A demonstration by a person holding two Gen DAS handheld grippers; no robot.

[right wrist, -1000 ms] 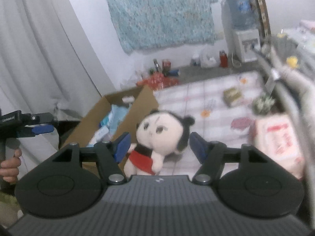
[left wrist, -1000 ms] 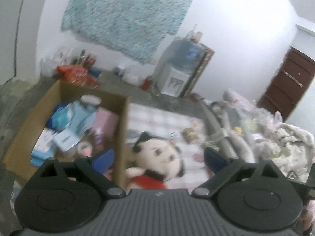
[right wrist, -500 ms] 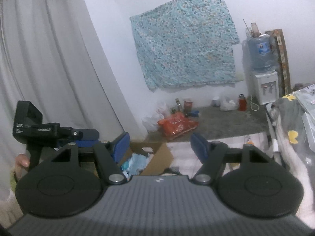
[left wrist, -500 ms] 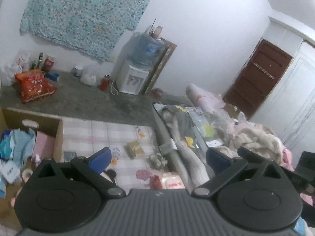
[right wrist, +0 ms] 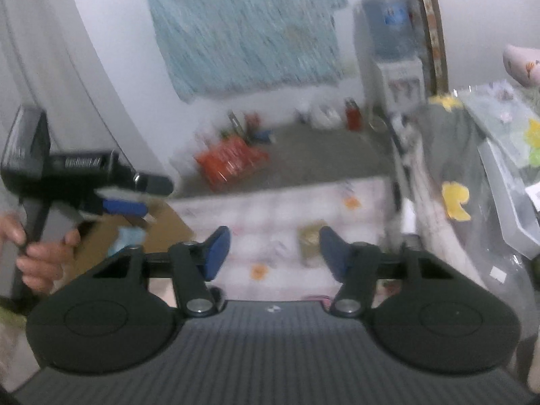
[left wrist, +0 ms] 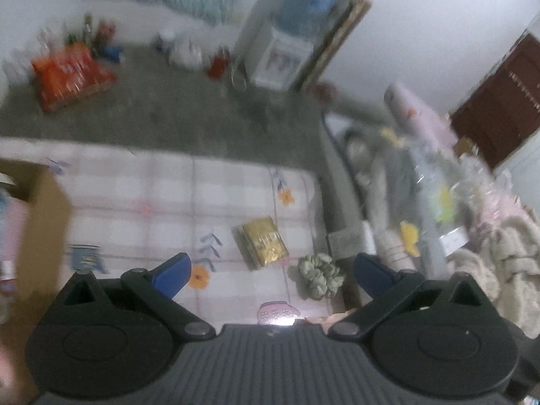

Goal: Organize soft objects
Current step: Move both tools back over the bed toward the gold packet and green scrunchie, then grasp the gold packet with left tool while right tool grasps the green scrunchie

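Left tool spread and empty, right tool closing on nothing, over checked mat (bare middle), box edge left

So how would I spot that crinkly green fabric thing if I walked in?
Find the pink checked mat on the floor. At its right edge, beside the grey bundle, lies the scrunchie: a ruffled sage-green ring, soft and puffy, unlike the flat shiny gold packet just left of it.

left wrist view: looking steeply down over the checked mat from close above. right wrist view: shallower, further back — toward the wall. shared: mat, water dispenser.
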